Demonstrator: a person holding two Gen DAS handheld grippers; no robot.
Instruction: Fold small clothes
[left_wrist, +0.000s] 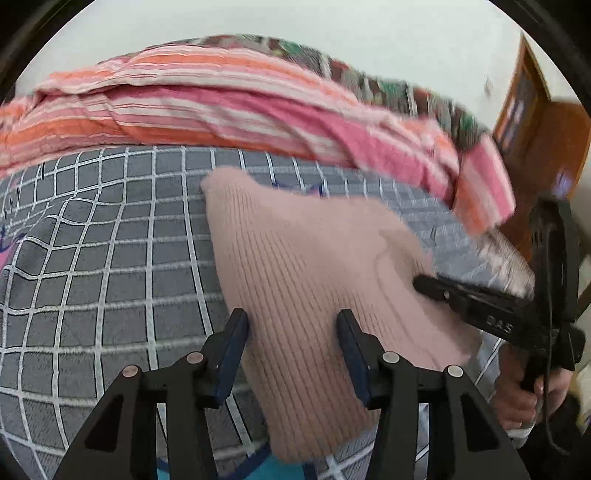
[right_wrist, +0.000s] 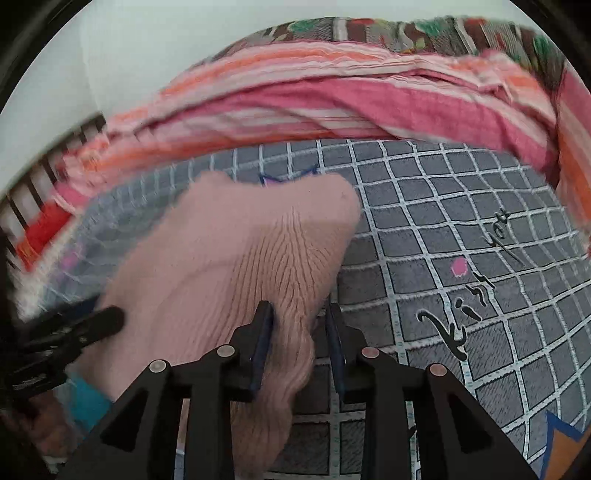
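A pale pink ribbed knit garment (left_wrist: 295, 266) lies on the grey checked bedsheet (left_wrist: 110, 258). My left gripper (left_wrist: 291, 325) is open, its fingers astride the garment's near left part. The right gripper shows at the right of the left wrist view (left_wrist: 436, 284), its tip on the garment's right edge. In the right wrist view the garment (right_wrist: 240, 258) runs between the fingers of my right gripper (right_wrist: 301, 314), which stand a little apart with a bunched fold of knit between them. The left gripper's tip (right_wrist: 107, 321) shows at the left.
A pink and orange striped blanket (left_wrist: 221, 99) is heaped along the far side of the bed, with a patterned quilt (left_wrist: 369, 81) behind it. A wooden cabinet (left_wrist: 535, 129) stands at the right. A turquoise cloth (right_wrist: 85, 402) lies under the garment's near end.
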